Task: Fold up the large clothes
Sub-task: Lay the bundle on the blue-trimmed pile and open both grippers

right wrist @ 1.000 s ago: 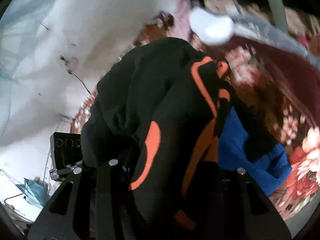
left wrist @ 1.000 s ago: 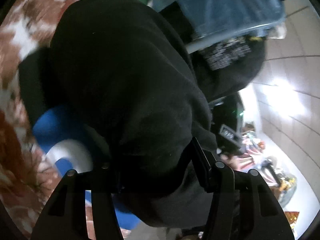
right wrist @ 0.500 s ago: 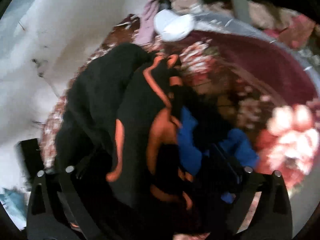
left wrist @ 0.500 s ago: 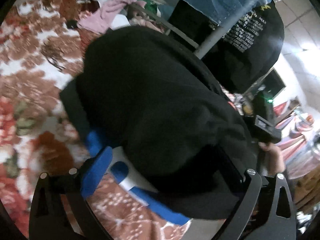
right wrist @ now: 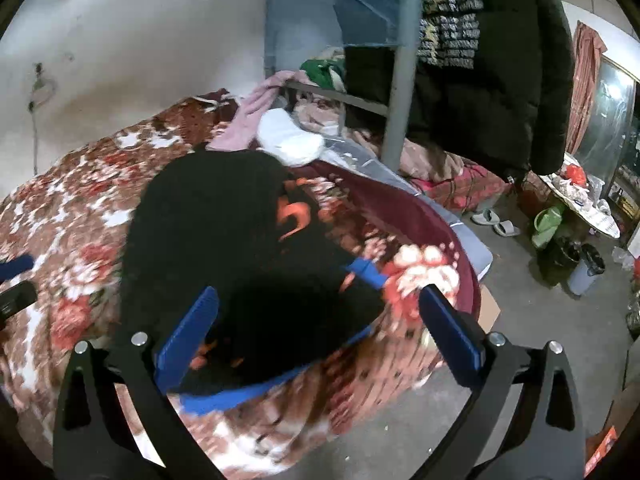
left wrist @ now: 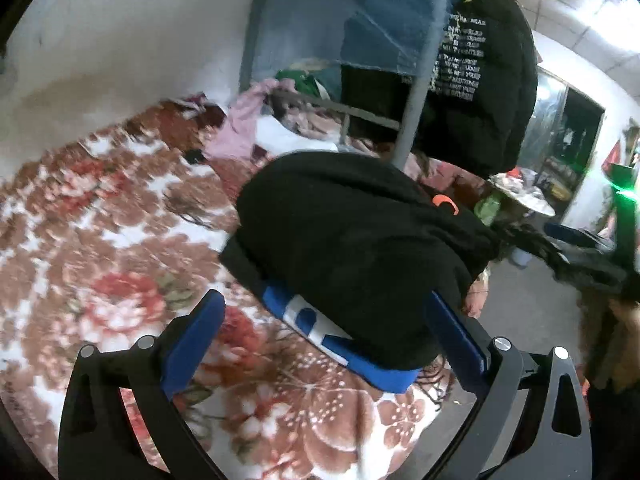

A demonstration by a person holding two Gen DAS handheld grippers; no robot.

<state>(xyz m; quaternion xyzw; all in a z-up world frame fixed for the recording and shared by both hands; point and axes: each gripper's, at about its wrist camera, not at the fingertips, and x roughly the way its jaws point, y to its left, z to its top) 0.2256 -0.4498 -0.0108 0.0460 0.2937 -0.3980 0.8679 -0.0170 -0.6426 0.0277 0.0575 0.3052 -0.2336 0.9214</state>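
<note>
A black garment with orange marks (left wrist: 352, 240) lies bunched on the floral blanket (left wrist: 100, 248), on top of a blue and white garment (left wrist: 316, 328). In the right wrist view the black garment (right wrist: 224, 236) shows an orange print, with a blue edge (right wrist: 232, 396) under it. My left gripper (left wrist: 324, 340) is open, its blue pads on either side of the pile's near edge, holding nothing. My right gripper (right wrist: 320, 328) is open over the pile's near end, empty.
A grey bed post (left wrist: 420, 96) and a hanging black jacket with white text (left wrist: 480, 80) stand behind the pile. Pink and white clothes (right wrist: 280, 136) lie at the bed's far end. The bed edge and concrete floor with slippers (right wrist: 496, 222) are at the right.
Both grippers opened and let go of the black garment. They pulled back, and the garment now lies on the blanket over the blue one.
</note>
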